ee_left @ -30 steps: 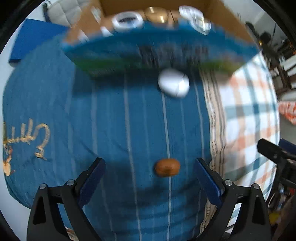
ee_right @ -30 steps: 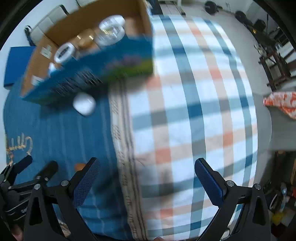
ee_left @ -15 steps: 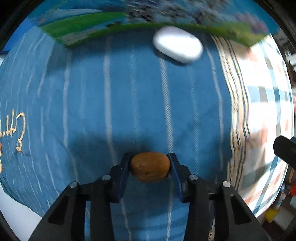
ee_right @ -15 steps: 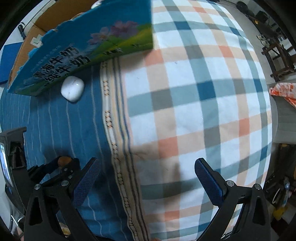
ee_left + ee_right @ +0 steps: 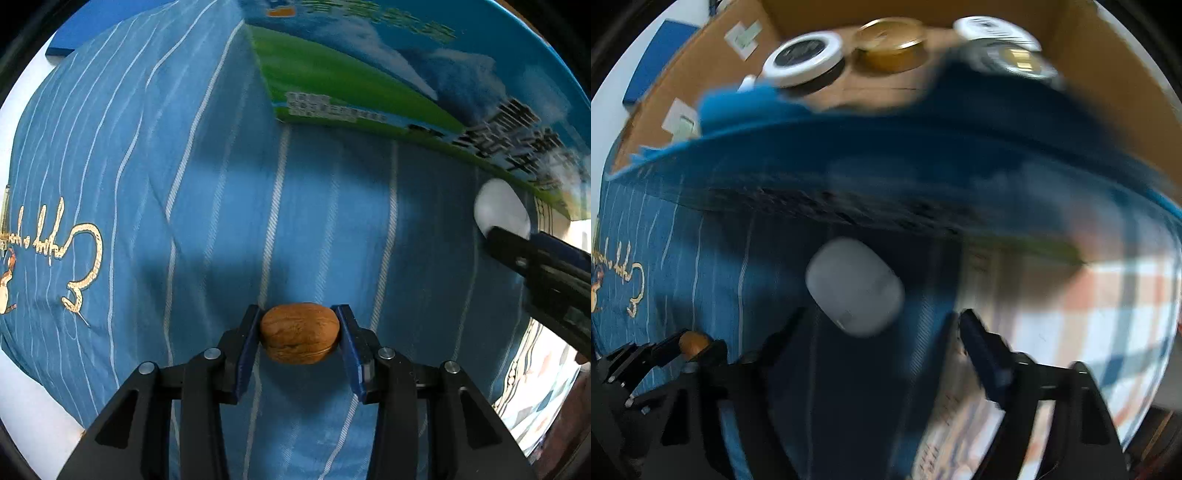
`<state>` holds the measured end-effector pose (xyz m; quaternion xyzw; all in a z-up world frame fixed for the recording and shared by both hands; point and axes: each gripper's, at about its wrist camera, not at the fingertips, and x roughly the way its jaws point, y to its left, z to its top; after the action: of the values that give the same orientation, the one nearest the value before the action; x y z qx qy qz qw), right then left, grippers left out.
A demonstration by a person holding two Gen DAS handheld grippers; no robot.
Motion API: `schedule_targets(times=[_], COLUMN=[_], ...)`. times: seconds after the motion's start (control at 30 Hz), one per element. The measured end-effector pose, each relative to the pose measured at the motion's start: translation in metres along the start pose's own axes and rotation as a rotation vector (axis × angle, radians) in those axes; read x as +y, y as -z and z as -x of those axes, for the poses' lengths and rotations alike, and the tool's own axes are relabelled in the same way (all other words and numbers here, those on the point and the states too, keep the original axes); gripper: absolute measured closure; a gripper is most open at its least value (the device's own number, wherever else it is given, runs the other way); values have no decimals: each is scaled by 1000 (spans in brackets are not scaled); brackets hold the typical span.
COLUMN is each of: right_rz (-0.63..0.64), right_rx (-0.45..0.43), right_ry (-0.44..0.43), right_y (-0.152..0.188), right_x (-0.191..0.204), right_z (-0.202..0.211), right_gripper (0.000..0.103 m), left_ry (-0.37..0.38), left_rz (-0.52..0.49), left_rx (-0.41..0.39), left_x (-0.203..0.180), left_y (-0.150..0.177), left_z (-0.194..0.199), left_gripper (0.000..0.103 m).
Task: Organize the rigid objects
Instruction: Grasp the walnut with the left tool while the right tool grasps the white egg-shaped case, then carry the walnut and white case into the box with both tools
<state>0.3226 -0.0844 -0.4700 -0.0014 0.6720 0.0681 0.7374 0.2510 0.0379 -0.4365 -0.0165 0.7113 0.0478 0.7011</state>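
My left gripper (image 5: pixel 299 334) is shut on a brown walnut (image 5: pixel 299 333), just above the blue striped cloth (image 5: pixel 184 221). The walnut also shows small in the right wrist view (image 5: pixel 692 341). A white oval case (image 5: pixel 855 286) lies on the cloth in front of the blue and green carton box (image 5: pixel 369 74). My right gripper (image 5: pixel 882 332) is open, with the white case just ahead between its fingers. In the left wrist view the case (image 5: pixel 500 214) is at the right, behind the right gripper's finger (image 5: pixel 535 254).
The cardboard box (image 5: pixel 1108 74) holds a white-rimmed black tin (image 5: pixel 803 57), a gold tin (image 5: pixel 890 44) and another round lid (image 5: pixel 997 31). A checked cloth (image 5: pixel 1108 314) lies to the right. A dark blue mat (image 5: pixel 110 22) lies at the far left.
My left gripper closed on the walnut and lifted it slightly. My right gripper swung left from the checked cloth to the white case, now close before its open fingers.
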Motion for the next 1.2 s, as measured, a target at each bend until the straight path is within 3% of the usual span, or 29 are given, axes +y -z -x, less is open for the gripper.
schedule_targets(times=[0.13, 0.3, 0.47, 0.73, 0.8, 0.83, 0.93, 1.03, 1.1, 1.13, 1.2], right_rz=[20, -159, -319, -308, -294, -281, -242, -288, -330, -341, -349], right_rx=[-11, 87, 131, 72, 53, 45, 43, 73, 80, 74, 49], right_ry=[27, 26, -69, -47, -51, -35, -38, -94, -118, -128, -140], right_y=[2, 37, 83, 128, 121, 123, 122, 129, 124, 118, 111], right_x=[15, -6, -38, -40, -50, -48, -47, -60, -69, -78, -84], right_z=[-5, -3, 0, 28, 43, 50, 61, 54, 50, 49, 53], right_gripper=[50, 52, 55, 58, 82, 102, 102, 102, 97, 89, 65], left_ry=[6, 13, 29, 62, 69, 74, 87, 81, 90, 88, 81], left_rz=[8, 0, -29, -88, -107, -116, -143, -170, -168, -166, -158], left_rx=[1, -11, -25, -67, -90, -103, -141, -161, -153, -152, -153], left_x=[12, 12, 4, -35, -38, -38, -38, -44, -48, -50, -51], left_y=[-7, -2, 15, 41, 52, 59, 68, 69, 66, 65, 61], left_z=[0, 7, 20, 48, 64, 75, 99, 110, 110, 111, 111], left_gripper=[65, 64, 64, 64, 64, 64, 64, 64, 64, 64, 64])
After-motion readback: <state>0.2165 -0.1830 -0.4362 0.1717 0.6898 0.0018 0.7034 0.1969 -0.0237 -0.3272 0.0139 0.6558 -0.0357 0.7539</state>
